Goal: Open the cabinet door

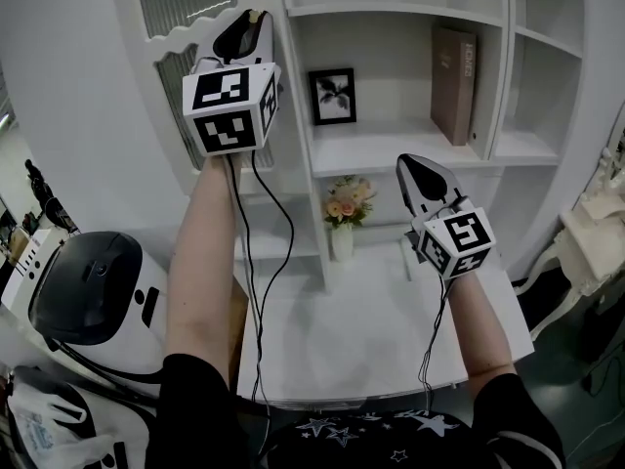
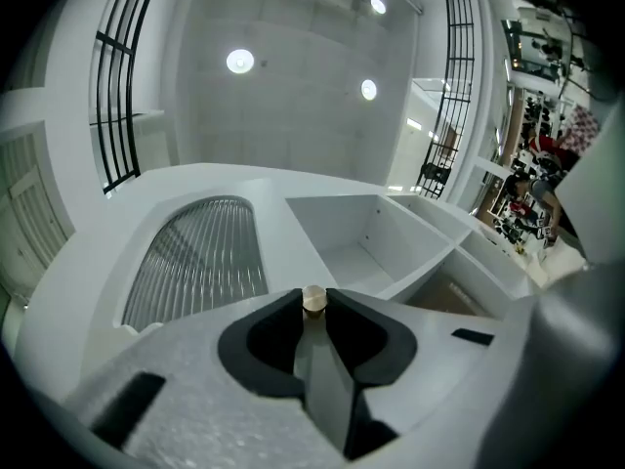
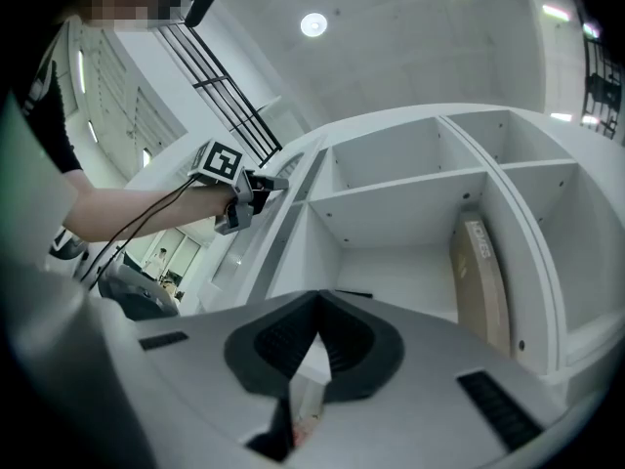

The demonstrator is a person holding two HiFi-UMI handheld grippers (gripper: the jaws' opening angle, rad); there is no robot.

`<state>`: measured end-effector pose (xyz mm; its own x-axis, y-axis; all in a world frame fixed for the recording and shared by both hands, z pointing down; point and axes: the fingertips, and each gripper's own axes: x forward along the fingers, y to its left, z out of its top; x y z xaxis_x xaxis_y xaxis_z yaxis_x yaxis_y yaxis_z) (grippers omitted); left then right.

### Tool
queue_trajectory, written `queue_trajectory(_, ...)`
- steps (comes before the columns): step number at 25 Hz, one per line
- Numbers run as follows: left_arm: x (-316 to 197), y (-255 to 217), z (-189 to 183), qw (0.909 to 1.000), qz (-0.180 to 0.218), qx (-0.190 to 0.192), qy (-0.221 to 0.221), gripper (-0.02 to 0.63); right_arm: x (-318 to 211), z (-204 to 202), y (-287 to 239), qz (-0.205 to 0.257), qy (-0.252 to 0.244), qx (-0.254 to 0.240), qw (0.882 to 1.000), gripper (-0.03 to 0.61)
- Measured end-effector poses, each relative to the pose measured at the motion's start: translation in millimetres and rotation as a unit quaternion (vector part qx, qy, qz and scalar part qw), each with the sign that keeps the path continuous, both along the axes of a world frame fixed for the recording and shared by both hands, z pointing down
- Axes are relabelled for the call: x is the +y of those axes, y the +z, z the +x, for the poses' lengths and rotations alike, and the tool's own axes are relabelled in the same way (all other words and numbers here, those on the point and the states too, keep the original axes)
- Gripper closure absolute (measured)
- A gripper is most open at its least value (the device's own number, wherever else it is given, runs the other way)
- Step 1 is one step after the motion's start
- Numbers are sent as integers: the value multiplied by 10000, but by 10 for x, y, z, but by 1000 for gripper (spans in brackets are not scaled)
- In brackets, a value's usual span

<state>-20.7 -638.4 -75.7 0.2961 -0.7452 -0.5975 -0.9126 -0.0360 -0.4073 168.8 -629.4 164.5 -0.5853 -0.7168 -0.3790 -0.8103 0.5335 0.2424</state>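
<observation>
"Where's the cabinet door (image 1: pixel 186 6) from here?"

"Up left of the open shelves (image 1: pixel 391 135), the one with the ribbed pane (image 2: pixel 200 262). The left hand-held gripper (image 1: pixel 251 18) is clenched on its small round knob (image 2: pixel 313 299)."

"And the other?"

"The right hand-held gripper (image 1: pixel 410 164) hangs over the white surface (image 1: pixel 361 330), near the vase of flowers (image 1: pixel 343 225). Its jaws are pressed together with nothing between them."

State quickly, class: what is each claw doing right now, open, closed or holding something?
Left claw: closed on the small brass door knob.
Right claw: closed, holding nothing.
</observation>
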Motion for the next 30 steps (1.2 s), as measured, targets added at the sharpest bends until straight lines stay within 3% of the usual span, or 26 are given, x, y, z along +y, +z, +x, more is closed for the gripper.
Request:
queue_trajectory(19,1031,-1,-299,9923,-107,38,1237,534,1126,-412,-124,107,514,20,9986,572)
queue_trajectory(30,1726,11,-814,9808,62,11,1947,528,1582,-811,-117,195,712,43,9973,572)
